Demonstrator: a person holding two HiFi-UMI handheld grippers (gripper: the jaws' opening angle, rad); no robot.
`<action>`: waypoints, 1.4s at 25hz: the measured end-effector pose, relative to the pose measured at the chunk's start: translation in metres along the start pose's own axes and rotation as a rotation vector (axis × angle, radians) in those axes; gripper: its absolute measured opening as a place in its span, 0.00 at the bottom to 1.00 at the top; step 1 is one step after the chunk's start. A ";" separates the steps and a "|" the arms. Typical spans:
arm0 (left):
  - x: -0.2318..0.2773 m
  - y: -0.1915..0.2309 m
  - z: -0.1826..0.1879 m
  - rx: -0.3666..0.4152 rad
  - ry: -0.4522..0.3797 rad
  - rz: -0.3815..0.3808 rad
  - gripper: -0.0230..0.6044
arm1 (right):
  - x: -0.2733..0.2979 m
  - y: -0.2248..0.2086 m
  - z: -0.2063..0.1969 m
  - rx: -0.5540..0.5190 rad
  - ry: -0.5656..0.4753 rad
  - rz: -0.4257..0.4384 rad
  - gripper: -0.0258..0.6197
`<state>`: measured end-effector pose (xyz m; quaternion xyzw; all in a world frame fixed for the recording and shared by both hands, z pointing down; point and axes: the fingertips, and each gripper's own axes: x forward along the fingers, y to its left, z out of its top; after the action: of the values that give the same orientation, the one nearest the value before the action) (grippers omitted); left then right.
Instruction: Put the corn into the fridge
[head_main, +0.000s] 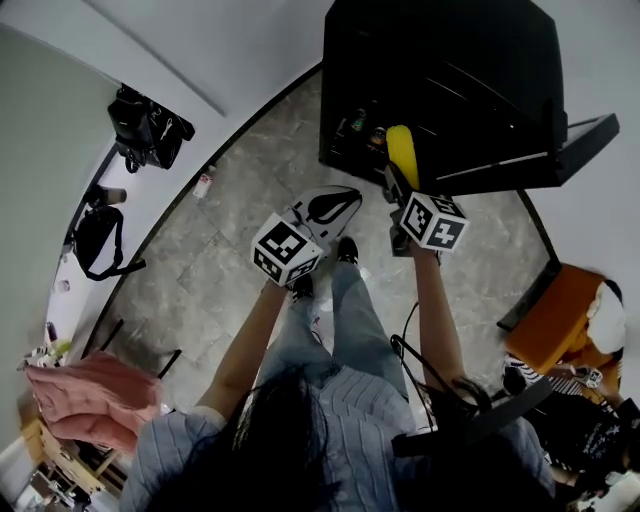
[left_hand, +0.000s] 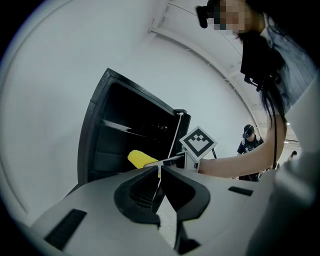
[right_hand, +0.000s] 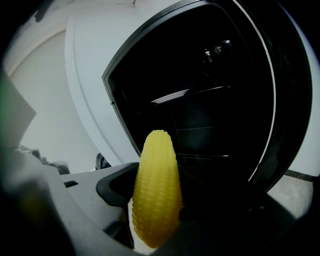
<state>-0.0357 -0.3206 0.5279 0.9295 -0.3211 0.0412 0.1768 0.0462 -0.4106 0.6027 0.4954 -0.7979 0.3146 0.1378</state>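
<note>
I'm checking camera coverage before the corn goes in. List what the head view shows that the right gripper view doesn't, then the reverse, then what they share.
Head view only: the left tongs, the person's legs above the tiled floor, and bags by the wall.
Right gripper view only: the right tongs shut on the corn, its kernel rows in close-up, and the shelves inside the fridge.
Both: the yellow corn held in front of the open black fridge.
</note>
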 end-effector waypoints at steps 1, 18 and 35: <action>0.000 0.002 -0.001 -0.007 -0.002 0.007 0.05 | 0.004 -0.003 0.001 -0.010 0.002 -0.003 0.42; 0.005 0.025 -0.013 -0.078 -0.030 0.053 0.05 | 0.092 -0.042 0.016 -0.123 0.081 0.014 0.42; 0.008 0.039 -0.036 -0.133 -0.010 0.095 0.05 | 0.161 -0.085 0.028 -0.221 0.177 -0.035 0.42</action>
<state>-0.0518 -0.3408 0.5743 0.8997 -0.3675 0.0233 0.2345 0.0475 -0.5685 0.6981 0.4616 -0.8036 0.2648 0.2667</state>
